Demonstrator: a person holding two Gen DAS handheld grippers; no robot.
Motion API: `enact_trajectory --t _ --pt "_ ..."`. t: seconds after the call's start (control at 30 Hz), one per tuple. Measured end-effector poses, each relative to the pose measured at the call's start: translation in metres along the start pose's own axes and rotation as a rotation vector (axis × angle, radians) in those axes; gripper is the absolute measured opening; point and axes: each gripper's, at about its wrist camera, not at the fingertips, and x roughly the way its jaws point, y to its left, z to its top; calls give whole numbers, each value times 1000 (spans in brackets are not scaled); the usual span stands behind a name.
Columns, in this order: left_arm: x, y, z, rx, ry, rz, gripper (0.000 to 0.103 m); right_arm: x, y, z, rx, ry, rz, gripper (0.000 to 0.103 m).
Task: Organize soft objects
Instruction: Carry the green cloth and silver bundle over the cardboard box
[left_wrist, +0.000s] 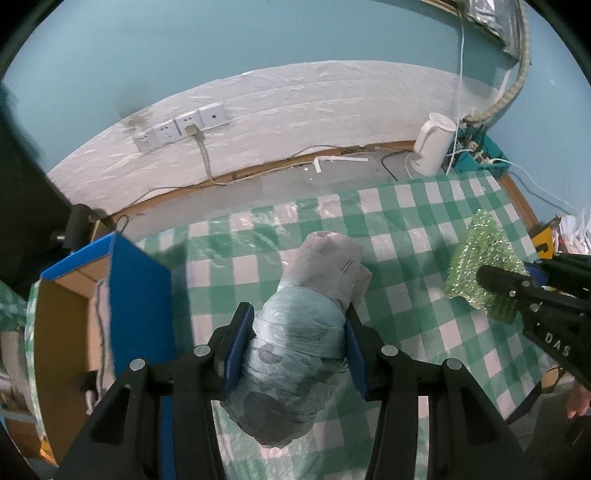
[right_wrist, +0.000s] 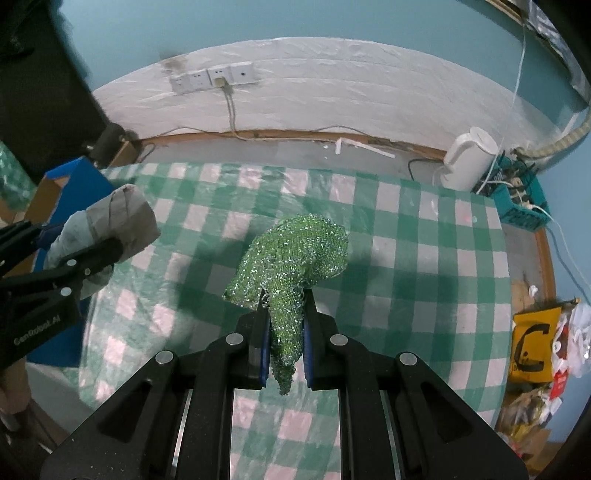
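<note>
Plastic-wrapped and squashy, the grey bundle (left_wrist: 306, 332) is sitting clenched between the blue pads of my left tongs (left_wrist: 299, 314), raised over the green-checked tablecloth (left_wrist: 406, 221). My right tongs (right_wrist: 284, 299) are pinching the sparkly green mesh cloth (right_wrist: 295, 254) by its near tail, so most of it is bunching forward past the tips above the cloth-covered table. Both of my 2 tools are therefore loaded, neither one released.

I am judging the blue cardboard box (left_wrist: 144, 291) at my left, open with a brown inside, to be the place for these. It is lying just beside the bundle, so I am thinking of carrying the left load across first, keeping it high enough to clear the blue wall, then opening only once it is over the cavity. I cannot tell how full the box is. The mesh is hanging loosely, so I am planning a slow swing to stop it snagging on the box edge or on my other tongs.
</note>
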Motion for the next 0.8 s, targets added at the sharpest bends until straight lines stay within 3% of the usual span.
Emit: enact_trajectory --t 0.8 --pt "-69 77 -59 -131 -64 122 48 -42 98 6 -143 -70 143 12"
